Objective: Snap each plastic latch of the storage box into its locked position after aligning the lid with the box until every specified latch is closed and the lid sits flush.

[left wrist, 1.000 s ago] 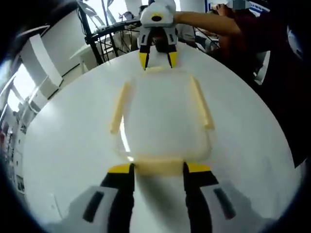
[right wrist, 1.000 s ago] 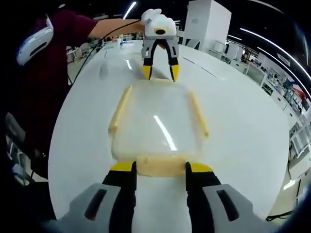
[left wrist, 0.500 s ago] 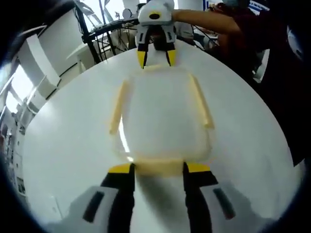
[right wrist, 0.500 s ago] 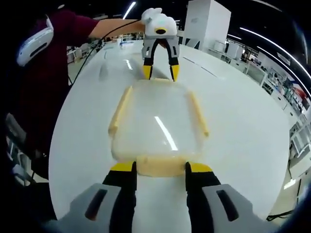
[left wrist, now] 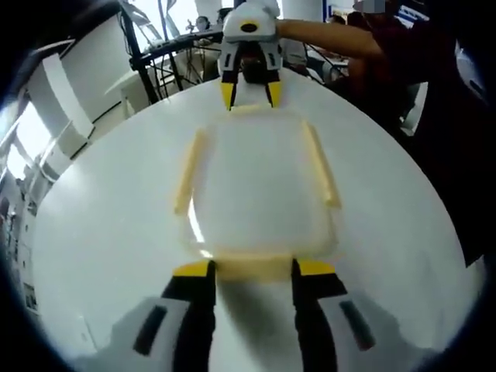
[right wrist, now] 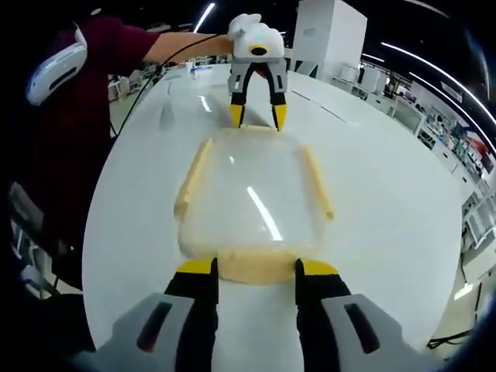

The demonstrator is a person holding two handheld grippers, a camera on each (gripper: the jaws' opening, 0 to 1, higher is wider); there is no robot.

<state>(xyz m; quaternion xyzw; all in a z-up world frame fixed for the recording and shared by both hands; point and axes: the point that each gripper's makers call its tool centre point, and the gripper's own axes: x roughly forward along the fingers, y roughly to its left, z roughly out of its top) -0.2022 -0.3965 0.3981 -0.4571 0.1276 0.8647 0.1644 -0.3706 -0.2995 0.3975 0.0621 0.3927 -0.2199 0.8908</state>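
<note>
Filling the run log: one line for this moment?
left gripper: open, astride end latch | right gripper: open, astride opposite latch | box: lid on

The left gripper view looks along its own jaws from one short end of the storage box (left wrist: 260,190), low over the white table (left wrist: 101,232) and close to the near latch, facing 12 o'clock toward the right gripper (left wrist: 251,96) at the far end. The right gripper view looks from the opposite short end, equally low and close, facing the left gripper (right wrist: 256,116) at 12 o'clock. Both views share the box, its lid and the round tabletop, seen from opposing ends, with the person at 2 o'clock in one and 10 o'clock in the other.
</note>
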